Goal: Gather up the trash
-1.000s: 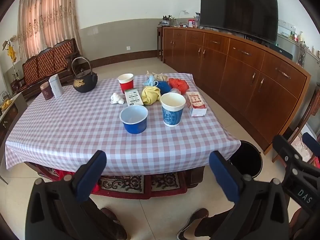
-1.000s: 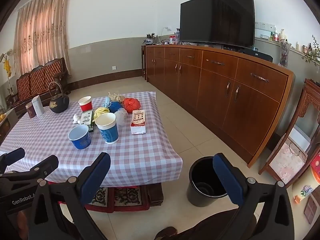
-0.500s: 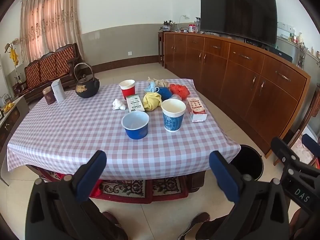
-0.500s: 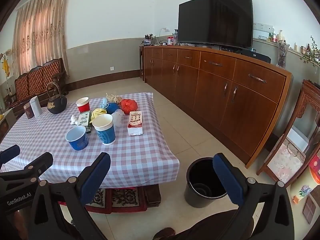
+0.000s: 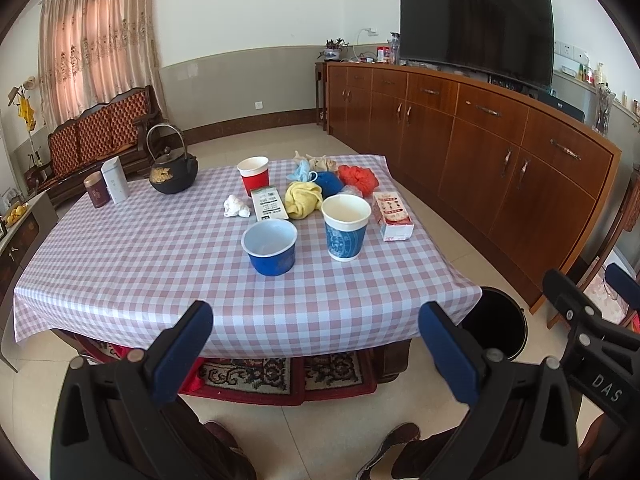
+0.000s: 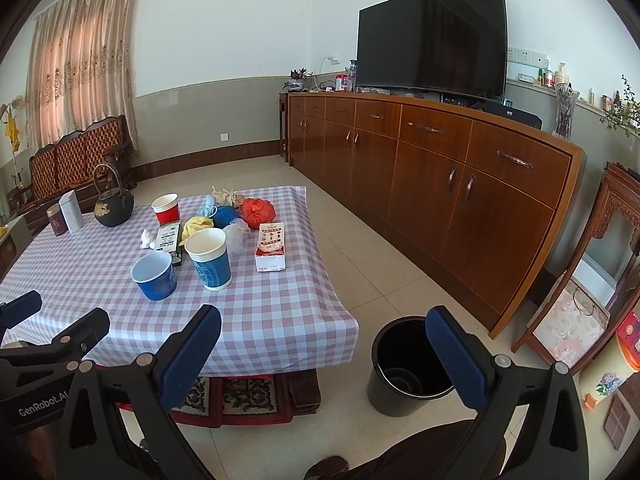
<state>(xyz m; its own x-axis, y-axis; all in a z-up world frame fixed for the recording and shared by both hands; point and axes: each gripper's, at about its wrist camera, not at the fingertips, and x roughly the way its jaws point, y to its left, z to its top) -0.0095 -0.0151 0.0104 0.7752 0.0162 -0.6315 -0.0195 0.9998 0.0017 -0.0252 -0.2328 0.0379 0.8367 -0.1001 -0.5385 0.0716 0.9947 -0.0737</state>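
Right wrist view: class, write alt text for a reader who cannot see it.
An open right claw hangs before a checked table of paper cups and crumpled litter; a black bin stands on the floor beside it.

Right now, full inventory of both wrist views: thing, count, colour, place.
paper cups: 2, blue-white near middle, red-white farther back
blue bowl: 1, left of blue cup
cartons: 2, red-white at right, green-white flat behind bowl
crumpled bags: red, blue, yellow, far cluster
tissue wad: 1, white, left of green carton
iron kettle: 1, black, far left
tins: 2, white and maroon, beside kettle
checked tablecloth: pink-white, covering table
trash bin: 1, black, floor right of table
sideboard: brown, television on top
left gripper: open, empty
right gripper: open, empty
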